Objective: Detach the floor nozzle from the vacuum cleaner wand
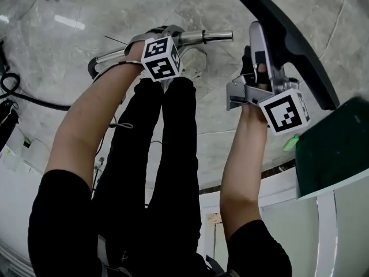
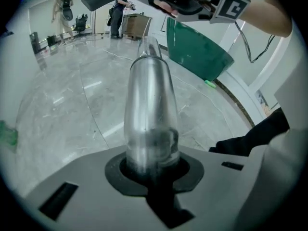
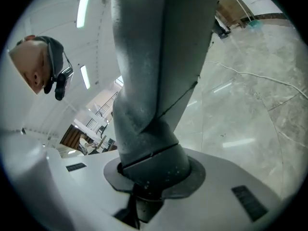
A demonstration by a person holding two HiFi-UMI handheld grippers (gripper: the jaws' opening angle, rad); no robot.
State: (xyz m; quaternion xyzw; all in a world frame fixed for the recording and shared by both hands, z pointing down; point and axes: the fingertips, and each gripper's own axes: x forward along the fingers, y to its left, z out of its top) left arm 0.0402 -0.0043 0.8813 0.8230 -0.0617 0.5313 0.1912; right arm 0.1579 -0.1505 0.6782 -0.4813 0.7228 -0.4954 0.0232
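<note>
My left gripper [image 1: 172, 39] is shut on the silver vacuum wand [image 1: 202, 37], which lies roughly level over the floor with its bare end pointing right. In the left gripper view the wand [image 2: 147, 105] runs straight out from the left gripper [image 2: 151, 165], and its tip is free. To the right, the dark floor nozzle [image 1: 288, 39] is held up at an angle, apart from the wand's end. My right gripper [image 1: 258, 68] is shut on its grey neck [image 3: 154, 81], which fills the right gripper view above the right gripper [image 3: 149, 174].
Grey marble floor lies below, with a black hose [image 1: 26, 97] at the left and a thin cable [image 1: 340, 16] at the right. A green-topped surface [image 1: 334, 146] stands at the right. The person's black-trousered legs [image 1: 155, 154] hang between the arms. People [image 2: 63, 4] stand far off.
</note>
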